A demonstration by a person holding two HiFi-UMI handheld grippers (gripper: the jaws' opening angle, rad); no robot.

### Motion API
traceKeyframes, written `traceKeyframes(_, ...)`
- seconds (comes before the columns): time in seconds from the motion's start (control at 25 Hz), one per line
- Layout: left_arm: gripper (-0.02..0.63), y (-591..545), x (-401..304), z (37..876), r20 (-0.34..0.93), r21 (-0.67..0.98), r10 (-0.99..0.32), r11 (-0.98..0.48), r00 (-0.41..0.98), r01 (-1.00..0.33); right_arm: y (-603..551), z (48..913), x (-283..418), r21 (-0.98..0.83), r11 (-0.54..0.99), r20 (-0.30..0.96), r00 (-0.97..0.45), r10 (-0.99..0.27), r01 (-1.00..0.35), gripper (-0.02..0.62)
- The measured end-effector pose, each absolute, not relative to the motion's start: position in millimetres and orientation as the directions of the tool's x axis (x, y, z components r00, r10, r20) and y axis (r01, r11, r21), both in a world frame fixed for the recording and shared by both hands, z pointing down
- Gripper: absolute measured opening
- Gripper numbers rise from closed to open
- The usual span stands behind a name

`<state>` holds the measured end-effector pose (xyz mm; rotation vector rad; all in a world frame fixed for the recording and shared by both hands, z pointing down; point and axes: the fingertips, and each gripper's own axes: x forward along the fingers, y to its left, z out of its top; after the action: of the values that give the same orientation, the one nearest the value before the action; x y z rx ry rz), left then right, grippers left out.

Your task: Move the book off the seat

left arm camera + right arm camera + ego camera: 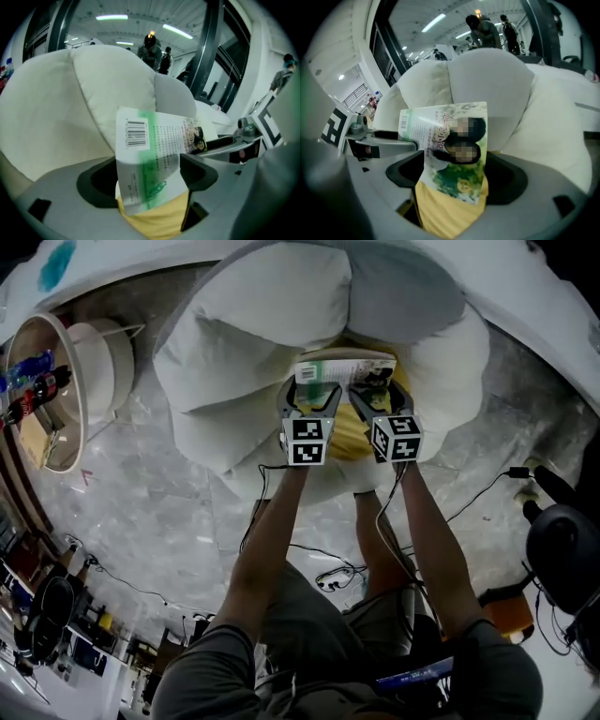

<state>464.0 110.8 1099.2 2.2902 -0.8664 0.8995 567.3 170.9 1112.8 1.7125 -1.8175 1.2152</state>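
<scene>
A thin book [344, 368] with a white and green cover hangs over the yellow seat cushion [349, 442] of a white petal-shaped armchair [253, 334]. My left gripper [314, 395] is shut on the book's left side. In the left gripper view the back cover of the book [152, 150], with its barcode, sits between the jaws of the left gripper [150, 176]. My right gripper [375, 390] is shut on the book's right side. In the right gripper view the front cover of the book [450, 145] fills the gap of the right gripper [454, 178]. The cushion [440, 211] shows below.
A round white side table [56, 390] with small items stands left of the chair on the marble floor. Cables [337, 568] trail by the person's legs. A black office chair [562, 549] sits at the right. People stand far behind the armchair [152, 51].
</scene>
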Motion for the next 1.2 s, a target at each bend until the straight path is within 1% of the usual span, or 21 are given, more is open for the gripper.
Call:
traceKeyframes(0.12,0.398,95,470,1063,0.709,0.23,-0.388,-0.662,0.589,-0.714,156,1071,573,-0.313,-0.099,0.73,-0.173,-0.662,-0.945,0.388)
traceKeyframes(0.28,0.398,69,478,994,0.66,0.205,-0.448,-0.664,0.602,-0.719,132,1002,581,-0.284,-0.078,0.682,-0.144,-0.717,-0.956,0.388)
traceKeyframes(0.44,0.397,52,489,913,0.603,0.184,-0.5,-0.671,0.621,-0.718,111,918,596,-0.245,-0.075,0.618,-0.097,-0.78,-0.967,0.388)
traceKeyframes(0.64,0.397,41,495,788,0.52,0.125,-0.567,-0.689,0.639,-0.714,102,803,602,-0.221,-0.087,0.53,-0.044,-0.847,-0.971,0.388)
traceKeyframes(0.96,0.397,34,505,586,0.346,0.048,-0.634,-0.725,0.692,-0.687,99,602,610,-0.149,-0.118,0.341,0.061,-0.938,-0.982,0.388)
traceKeyframes(1.2,0.397,46,511,425,0.156,-0.022,-0.651,-0.754,0.743,-0.657,107,446,621,-0.105,-0.159,0.145,0.143,-0.979,-0.982,0.388)
